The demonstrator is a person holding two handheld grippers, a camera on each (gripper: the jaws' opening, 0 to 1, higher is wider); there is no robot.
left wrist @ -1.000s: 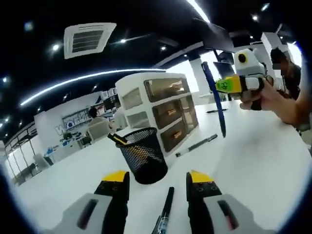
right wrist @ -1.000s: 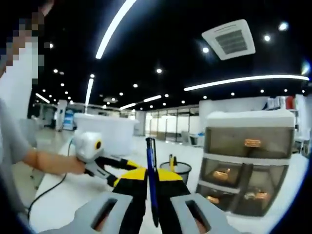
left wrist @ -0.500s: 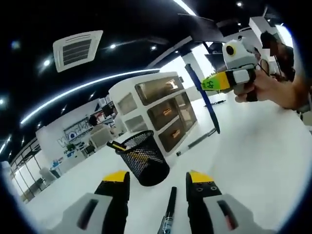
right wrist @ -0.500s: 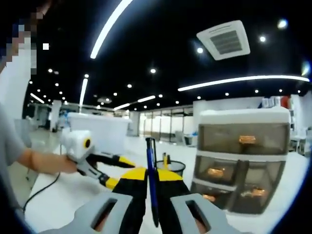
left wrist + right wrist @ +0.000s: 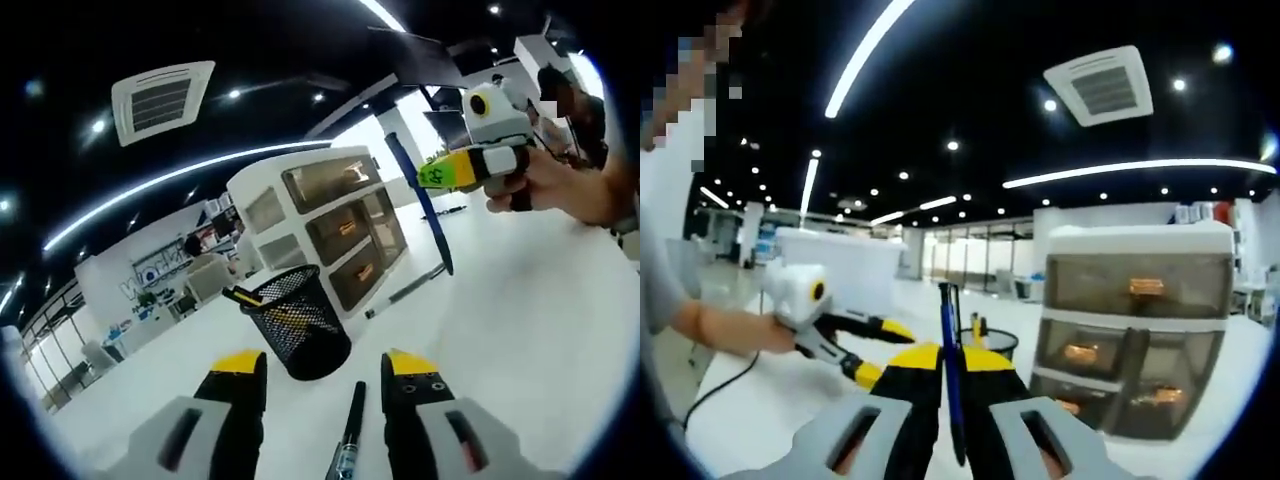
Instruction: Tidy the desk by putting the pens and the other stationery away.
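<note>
A: Nearest first: the left gripper [image 5: 323, 372] hangs with its jaws apart, holding nothing, a black pen [image 5: 349, 432] lying on the white desk [image 5: 520, 330] between them.

B: And the right gripper [image 5: 953, 358]?

A: Clamped on a blue pen [image 5: 951, 372], held upright. Beyond it stands the mesh pen cup [image 5: 295, 319], pencils already inside, beside the drawer unit [image 5: 325, 225].

B: So line the tip up over the cup's mouth, lower it inside, then release

A: Another pen [image 5: 405, 291] lies by the drawers
</note>
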